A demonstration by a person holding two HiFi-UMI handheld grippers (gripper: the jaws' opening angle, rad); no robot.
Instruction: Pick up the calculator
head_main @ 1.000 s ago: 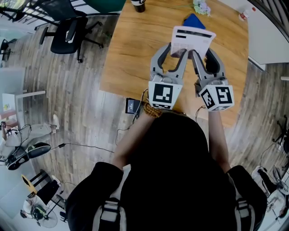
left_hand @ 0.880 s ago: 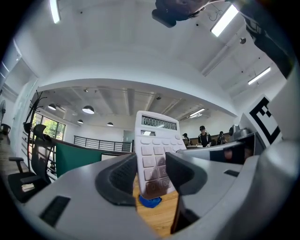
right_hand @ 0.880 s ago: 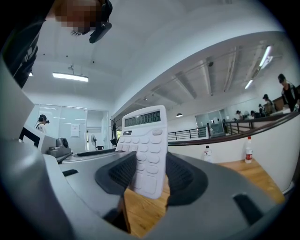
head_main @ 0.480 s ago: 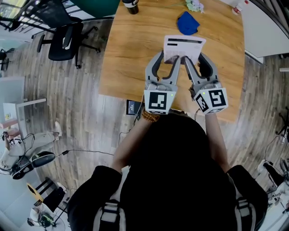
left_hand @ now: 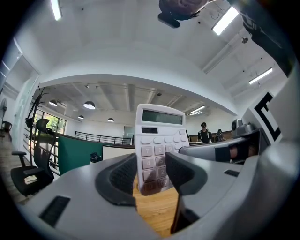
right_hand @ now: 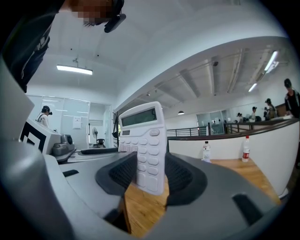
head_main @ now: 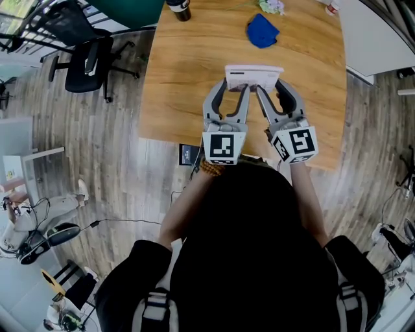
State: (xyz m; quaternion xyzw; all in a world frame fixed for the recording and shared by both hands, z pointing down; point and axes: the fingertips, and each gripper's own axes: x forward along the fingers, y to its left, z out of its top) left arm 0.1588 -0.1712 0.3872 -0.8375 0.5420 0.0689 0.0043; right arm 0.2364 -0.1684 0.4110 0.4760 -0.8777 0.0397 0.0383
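Observation:
A white calculator (head_main: 254,76) is held upright over the wooden table (head_main: 181,78), keys facing me, and both grippers grip its lower part. My left gripper (head_main: 234,88) is shut on its left side. In the left gripper view the calculator (left_hand: 158,145) stands between the dark pads (left_hand: 123,174). My right gripper (head_main: 270,88) is shut on the right side. There the calculator (right_hand: 145,145) sits edge-on between the pads (right_hand: 180,176), and those jaws have just closed a little on it.
A blue cloth (head_main: 262,30) lies further back on the table, with a dark cup (head_main: 178,7) at the far edge. Two bottles (right_hand: 206,151) stand at the table's right. A black office chair (head_main: 85,56) stands on the floor to the left.
Both grippers have sunk toward the table and drawn back toward me with the calculator. Its face has tipped from slanted to upright, so the head view shows mostly its top edge.

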